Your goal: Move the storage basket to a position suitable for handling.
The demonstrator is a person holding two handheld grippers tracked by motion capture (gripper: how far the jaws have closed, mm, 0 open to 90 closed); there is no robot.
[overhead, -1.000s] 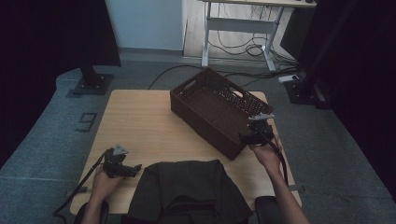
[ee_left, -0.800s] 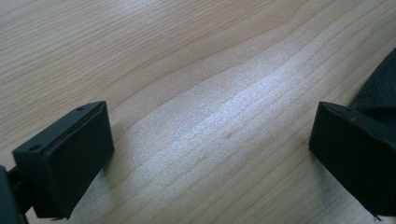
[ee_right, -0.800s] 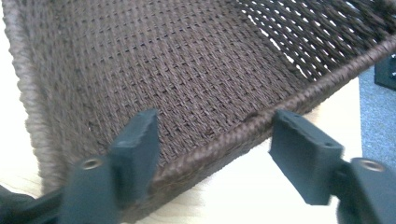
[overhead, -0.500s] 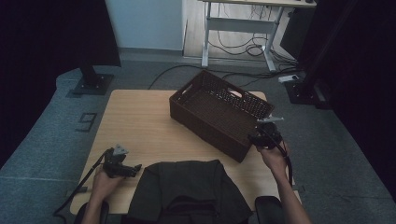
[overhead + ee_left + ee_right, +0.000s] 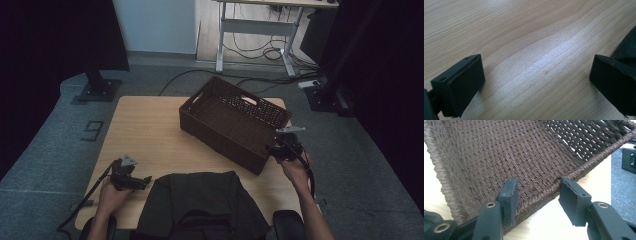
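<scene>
Seen from above, a light wooden desk holds a dark brown woven basket, which sits at an angle toward the desk's far right corner, its near right corner close to the desk's right edge. A person's right hand brings the right gripper to that near corner of the basket. In the right gripper view its two black fingers straddle the basket's braided rim, one finger inside against the woven wall and the other outside over the desk; they have just been closing, with the rim between them, yet a gap to the outer finger remains, so the rim is not clamped. The left hand rests near the desk's near left corner with the left gripper lying low on the wood. In the left gripper view its fingers stand wide apart over bare wood grain, holding nothing. A dark cloth lies at the middle of the desk's near edge, just beside the left gripper.
</scene>
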